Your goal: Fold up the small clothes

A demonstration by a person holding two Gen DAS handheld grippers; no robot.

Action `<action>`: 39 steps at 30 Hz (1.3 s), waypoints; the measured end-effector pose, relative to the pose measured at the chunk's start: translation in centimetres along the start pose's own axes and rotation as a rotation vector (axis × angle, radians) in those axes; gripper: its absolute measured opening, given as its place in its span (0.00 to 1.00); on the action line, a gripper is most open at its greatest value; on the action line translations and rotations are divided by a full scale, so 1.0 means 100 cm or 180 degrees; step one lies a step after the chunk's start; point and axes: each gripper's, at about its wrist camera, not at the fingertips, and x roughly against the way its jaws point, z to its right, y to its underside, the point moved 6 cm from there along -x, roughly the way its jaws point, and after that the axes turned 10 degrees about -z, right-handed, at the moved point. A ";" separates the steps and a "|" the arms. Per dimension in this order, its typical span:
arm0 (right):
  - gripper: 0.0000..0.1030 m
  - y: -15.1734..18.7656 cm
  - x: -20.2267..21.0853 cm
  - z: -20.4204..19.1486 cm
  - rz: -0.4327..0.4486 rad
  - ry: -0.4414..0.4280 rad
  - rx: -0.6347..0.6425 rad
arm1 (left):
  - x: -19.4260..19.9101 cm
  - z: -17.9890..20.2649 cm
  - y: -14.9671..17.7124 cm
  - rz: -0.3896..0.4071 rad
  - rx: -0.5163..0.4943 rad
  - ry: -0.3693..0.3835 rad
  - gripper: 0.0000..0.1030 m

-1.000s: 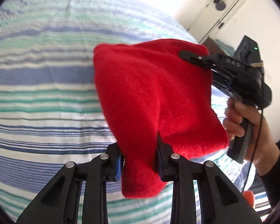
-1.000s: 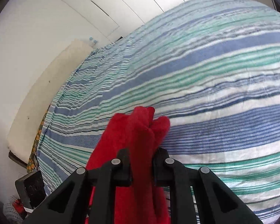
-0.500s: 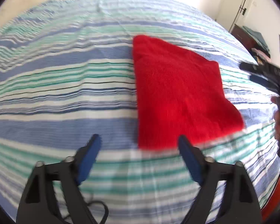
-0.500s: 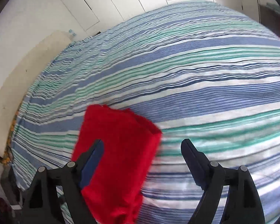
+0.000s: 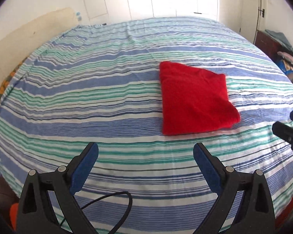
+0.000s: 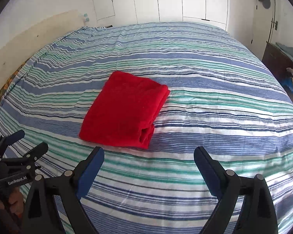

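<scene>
Both of my grippers point down at a slant over the bed. My left gripper [image 5: 145, 153] has its jaws spread wide, having just been opening, with only striped sheet between its blue pads [image 5: 84, 167]. My right gripper [image 6: 148, 157] is likewise spread, its jaws also having just been opening, and nothing sits between them. Each gripper shows at the edge of the other's view: the right one's black tips at the right border of the left wrist view, the left one at the lower left of the right wrist view.

The red cloth [image 6: 125, 110] lies folded flat on the striped sheet [image 6: 214, 97], beyond both sets of fingertips and touching neither. In the right wrist view its layered, open edges face the near right corner; in the left wrist view the red cloth [image 5: 193, 99] sits right of centre.

No container is in use. A black cable [image 5: 115, 204] loops below the left gripper. A dark cabinet [image 6: 277, 58] with piled fabrics stands right of the bed, white wardrobe doors [image 6: 170, 0] behind it, and a beige headboard [image 6: 29, 37] along its left side. Nothing lies between the grippers and the cloth.
</scene>
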 end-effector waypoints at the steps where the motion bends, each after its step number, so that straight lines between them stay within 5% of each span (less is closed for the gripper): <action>1: 0.90 0.004 0.005 -0.003 -0.0005 0.0027 0.0010 | 0.003 0.000 0.002 -0.0007 0.0006 -0.0003 0.95; 14: 0.90 0.042 0.065 -0.026 -0.0113 0.0301 0.0282 | 0.062 -0.002 0.026 -0.0413 -0.0091 0.0067 0.95; 17: 0.90 0.053 0.100 -0.026 -0.0082 0.0358 0.0453 | 0.112 0.000 0.023 -0.0245 -0.0116 0.0260 0.95; 20: 0.90 0.055 0.150 -0.016 0.0218 0.0870 0.0685 | 0.163 0.000 0.014 0.0066 -0.0072 0.0516 0.96; 24: 0.90 0.047 0.194 0.005 0.0434 0.1250 0.0605 | 0.176 -0.003 0.008 0.0256 -0.0011 0.0607 0.97; 28: 0.90 0.047 0.194 -0.005 0.0481 0.1039 0.0530 | 0.137 -0.009 0.018 0.0050 0.0017 0.0464 0.97; 33: 0.90 0.066 0.152 -0.045 0.0215 0.0552 0.0582 | 0.098 -0.027 0.052 -0.0270 0.0091 0.0360 0.97; 39: 0.90 0.090 0.121 -0.072 -0.0029 0.0433 0.0753 | 0.082 -0.037 0.074 -0.0445 0.0070 0.0303 0.97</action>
